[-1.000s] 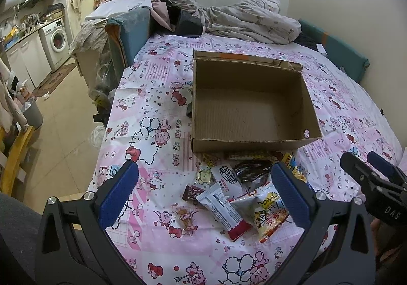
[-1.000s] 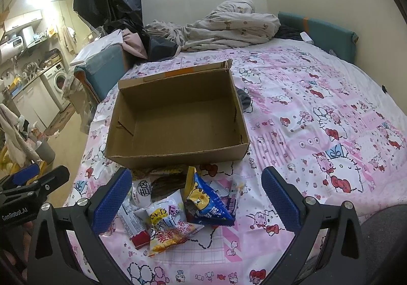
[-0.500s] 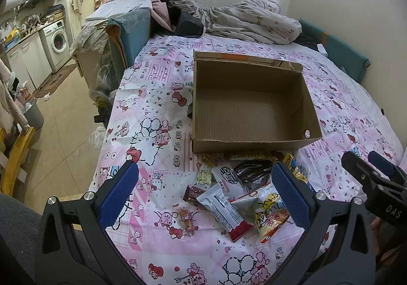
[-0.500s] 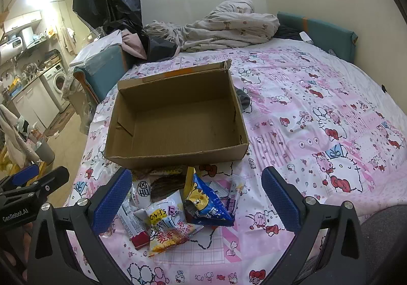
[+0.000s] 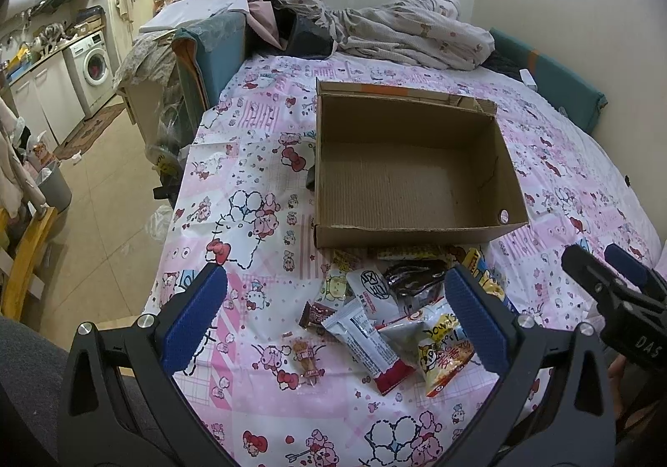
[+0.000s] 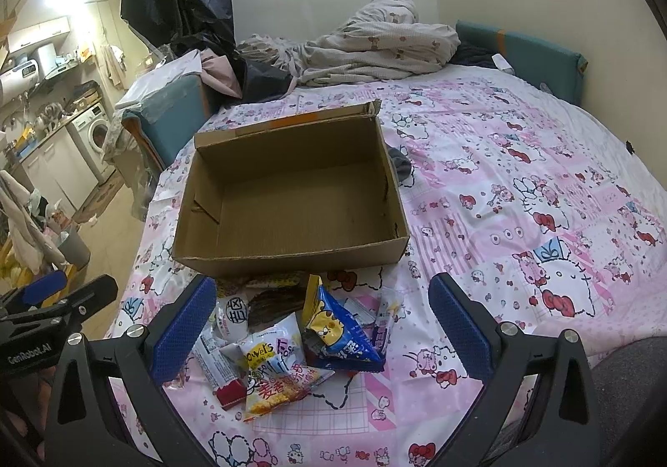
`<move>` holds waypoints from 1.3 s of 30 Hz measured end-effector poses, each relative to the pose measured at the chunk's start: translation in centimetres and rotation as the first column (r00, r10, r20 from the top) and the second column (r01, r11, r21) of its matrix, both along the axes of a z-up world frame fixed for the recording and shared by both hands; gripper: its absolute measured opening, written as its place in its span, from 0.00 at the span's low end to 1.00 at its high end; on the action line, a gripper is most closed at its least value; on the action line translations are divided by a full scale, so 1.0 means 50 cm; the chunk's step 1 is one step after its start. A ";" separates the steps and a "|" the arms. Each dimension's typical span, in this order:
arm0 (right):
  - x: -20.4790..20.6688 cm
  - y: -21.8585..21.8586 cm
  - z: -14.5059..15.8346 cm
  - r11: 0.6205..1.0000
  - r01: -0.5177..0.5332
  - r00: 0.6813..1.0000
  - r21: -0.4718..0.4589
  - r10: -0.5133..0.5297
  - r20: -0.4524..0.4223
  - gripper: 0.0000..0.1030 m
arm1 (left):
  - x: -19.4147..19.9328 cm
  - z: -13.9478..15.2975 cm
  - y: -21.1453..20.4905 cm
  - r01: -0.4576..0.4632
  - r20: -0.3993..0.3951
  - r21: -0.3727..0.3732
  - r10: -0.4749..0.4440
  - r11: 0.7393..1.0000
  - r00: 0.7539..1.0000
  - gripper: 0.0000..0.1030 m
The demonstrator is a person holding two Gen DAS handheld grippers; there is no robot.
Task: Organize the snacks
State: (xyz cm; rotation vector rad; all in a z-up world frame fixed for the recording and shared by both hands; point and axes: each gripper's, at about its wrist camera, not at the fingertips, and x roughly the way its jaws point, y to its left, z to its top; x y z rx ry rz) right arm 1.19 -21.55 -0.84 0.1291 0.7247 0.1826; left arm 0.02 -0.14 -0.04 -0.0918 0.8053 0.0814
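Both my grippers hang above the snack pile, holding nothing. Left gripper (image 5: 335,319): fingers wide apart. Right gripper (image 6: 319,327): fingers wide apart too.

Cardboard box (image 5: 410,171) sits open and empty on the pink cartoon-print bedsheet (image 5: 250,217), long axis running left to right across my view, open side up. Snacks lie in a loose heap just in front of its near wall, some touching it.

White bar wrapper with red end (image 5: 369,346): long axis diagonal, red end toward me and right. Yellow-orange chip bag (image 6: 277,375) lies flat, overlapping the bar. Blue bag with cartoon cat (image 6: 339,331) is tilted, propped on its neighbours, top corner pointing toward the box. Dark brown packet (image 5: 412,275) is nearest the box. Small brown candy (image 5: 306,356) lies apart, left of the heap.
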 end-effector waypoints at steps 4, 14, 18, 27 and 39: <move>0.002 -0.002 0.001 1.000 0.003 1.000 0.004 -0.003 -0.004 1.00 | 0.001 0.001 -0.003 -0.003 0.005 0.006 0.003 1.000 1.000 1.00; 0.001 0.000 -0.002 1.000 -0.001 1.000 0.000 0.001 -0.008 1.00 | 0.003 0.003 0.000 -0.015 0.007 0.003 0.015 1.000 1.000 1.00; 0.001 -0.001 -0.004 1.000 -0.001 1.000 0.006 0.001 -0.013 1.00 | 0.002 0.003 0.000 -0.014 0.007 0.002 0.014 1.000 1.000 1.00; 0.023 -0.043 -0.002 0.994 0.024 0.997 0.111 -0.016 -0.070 1.00 | 0.012 -0.002 0.021 -0.060 -0.029 -0.006 0.060 0.998 0.998 1.00; 0.247 -0.042 -0.173 0.989 -0.100 0.778 0.112 0.148 -0.610 0.83 | 0.054 -0.045 0.065 -0.129 -0.181 -0.068 0.115 0.989 0.977 1.00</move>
